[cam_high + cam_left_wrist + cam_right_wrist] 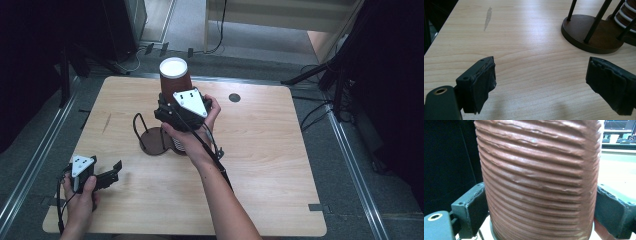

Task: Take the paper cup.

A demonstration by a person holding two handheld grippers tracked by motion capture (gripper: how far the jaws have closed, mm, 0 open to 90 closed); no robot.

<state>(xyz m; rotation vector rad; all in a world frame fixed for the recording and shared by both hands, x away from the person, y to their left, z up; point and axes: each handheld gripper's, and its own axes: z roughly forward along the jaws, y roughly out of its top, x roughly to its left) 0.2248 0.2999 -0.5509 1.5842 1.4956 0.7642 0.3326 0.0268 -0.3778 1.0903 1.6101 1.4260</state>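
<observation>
My right gripper (167, 107) clamps the ribbed brown cup (175, 75) by its sides, upright and lifted above the dark round stand (152, 141) at the table's (260, 165) middle (white rim on top). My left gripper (112, 172) rests near-left, jaws apart, holding nothing.

Tabletop (260, 165) left free from 3 to 6 o'clock; centre blocked by wire cup stand (152, 140) and held cup (175, 75).
</observation>
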